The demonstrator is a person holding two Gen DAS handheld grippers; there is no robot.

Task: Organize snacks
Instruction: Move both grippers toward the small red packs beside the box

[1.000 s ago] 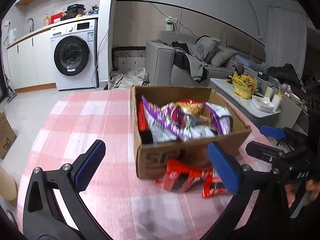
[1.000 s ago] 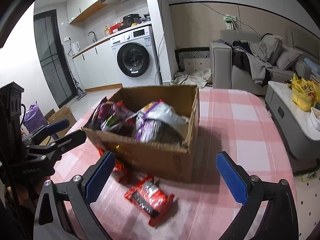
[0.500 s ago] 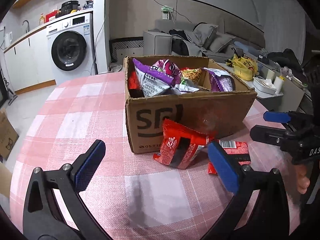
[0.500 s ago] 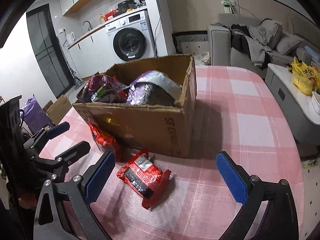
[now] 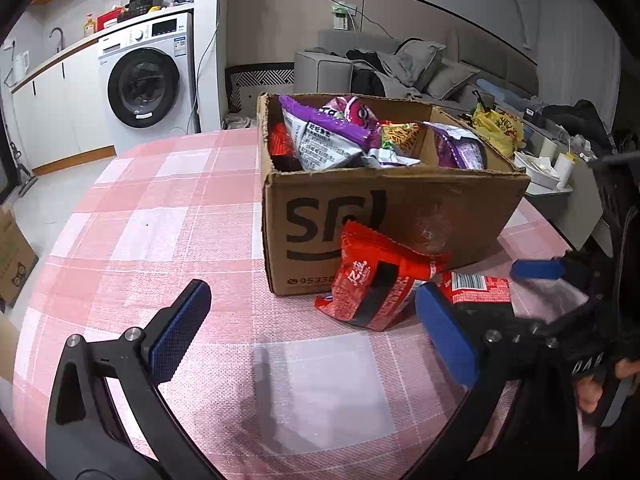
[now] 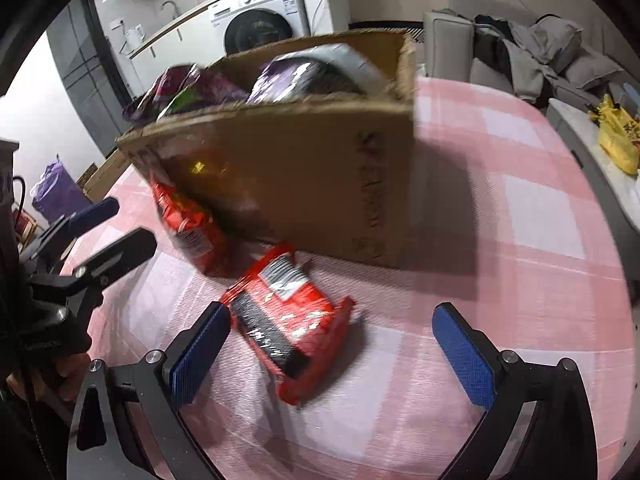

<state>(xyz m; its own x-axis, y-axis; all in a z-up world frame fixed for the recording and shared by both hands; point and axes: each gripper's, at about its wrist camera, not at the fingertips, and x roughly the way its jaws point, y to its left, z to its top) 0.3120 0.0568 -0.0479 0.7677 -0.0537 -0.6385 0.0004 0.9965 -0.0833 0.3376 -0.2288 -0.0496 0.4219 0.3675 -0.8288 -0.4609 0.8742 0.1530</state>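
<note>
Right wrist view, nearest first: right gripper (image 6: 330,354) low over the pink-and-white checked tablecloth (image 6: 540,216), jaws spread wide with nothing between them yet. Lined up on the flat red foil snack packet with the black stripe and white barcode label (image 6: 288,320), lying just beyond the left blue pad, maybe touching it, hard to call through the motion blur. Probably the next grab, since the spread looks wider than the packet and the packet sits loose on the cloth.

A bit further back, second red snack packet with the black band (image 6: 186,228) propped on edge against the front wall of the brown cardboard shipping box (image 6: 288,184). Standing up only because the box holds it; likely to flop once nudged. Crinkly foil, so a slippery pinch wouldn't be a surprise.

Over in the left wrist view: left gripper (image 5: 316,326) also wide and empty, hovering over bare cloth in front of the box, right pad close to the leaning packet (image 5: 374,280). Looks parked in reach of that one while the other tool works the flat one (image 5: 478,288).

Box itself already stuffed: purple-and-silver foil bags (image 5: 320,136) piled above the rim, some red and orange-yellow packs tucked among them. So two red strays left outside, presumably headed in with the rest.

Way behind: white front-loading washing machine (image 5: 146,84) and grey sofa heaped with clothes (image 5: 400,68).
</note>
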